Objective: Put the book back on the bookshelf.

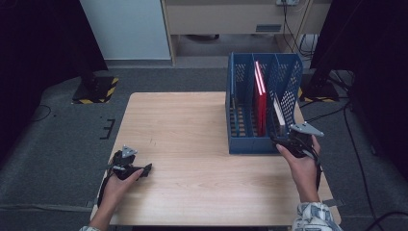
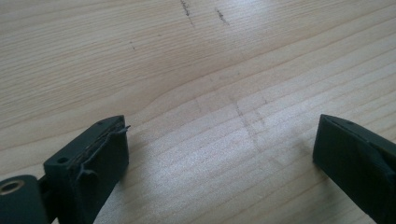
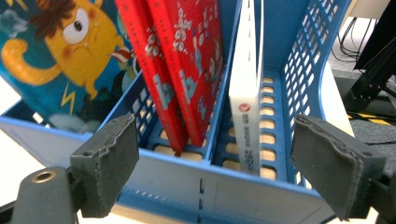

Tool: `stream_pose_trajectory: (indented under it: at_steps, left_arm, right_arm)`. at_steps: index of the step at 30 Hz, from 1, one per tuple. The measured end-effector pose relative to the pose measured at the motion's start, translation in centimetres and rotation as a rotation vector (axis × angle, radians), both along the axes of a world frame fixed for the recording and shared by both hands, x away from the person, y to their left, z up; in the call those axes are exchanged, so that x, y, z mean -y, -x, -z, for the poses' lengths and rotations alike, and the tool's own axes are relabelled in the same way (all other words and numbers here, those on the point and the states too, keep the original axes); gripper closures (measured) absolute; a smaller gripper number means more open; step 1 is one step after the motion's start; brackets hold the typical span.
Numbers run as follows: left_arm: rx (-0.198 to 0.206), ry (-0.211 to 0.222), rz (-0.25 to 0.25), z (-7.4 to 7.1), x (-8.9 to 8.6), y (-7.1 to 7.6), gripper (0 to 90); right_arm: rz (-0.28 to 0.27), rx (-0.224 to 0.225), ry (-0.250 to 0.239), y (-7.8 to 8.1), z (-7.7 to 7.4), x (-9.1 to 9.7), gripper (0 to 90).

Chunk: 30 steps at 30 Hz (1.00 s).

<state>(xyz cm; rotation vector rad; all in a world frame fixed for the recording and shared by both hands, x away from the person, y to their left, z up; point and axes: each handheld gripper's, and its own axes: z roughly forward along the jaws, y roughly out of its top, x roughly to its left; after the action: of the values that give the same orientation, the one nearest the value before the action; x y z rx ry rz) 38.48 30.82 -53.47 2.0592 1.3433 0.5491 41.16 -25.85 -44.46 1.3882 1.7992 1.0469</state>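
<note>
With its fingers spread wide and empty at the bench's right edge, the right gripper [image 3: 215, 163] faces the white book [image 3: 246, 107] standing in the blue rack's [image 1: 250, 144] rightmost slot, which could topple sideways if nudged; the left gripper [image 2: 219, 154], open and empty, rests near the bench's front left corner.

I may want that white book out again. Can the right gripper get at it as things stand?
Probably yes. The right gripper sits with jaws open just before the blue rack's low front wall, and the white book stands upright beyond it, its spine bare, with nothing between.
</note>
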Motion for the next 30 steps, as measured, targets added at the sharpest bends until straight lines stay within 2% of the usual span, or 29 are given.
stream_pose_trajectory:
  at_steps: [19,30]
  left_arm:
    - [0.0,0.0,0.0,0.0,0.0,0.0,2.5]
    - [0.001,-0.001,0.001,0.0,0.0,0.0,2.5]
  right_arm:
    - [-0.046,0.0,-0.039,3.7,1.8,-1.3,12.1]
    - [-0.112,-0.054,-0.043,4.8,3.5,-3.3,10.6]
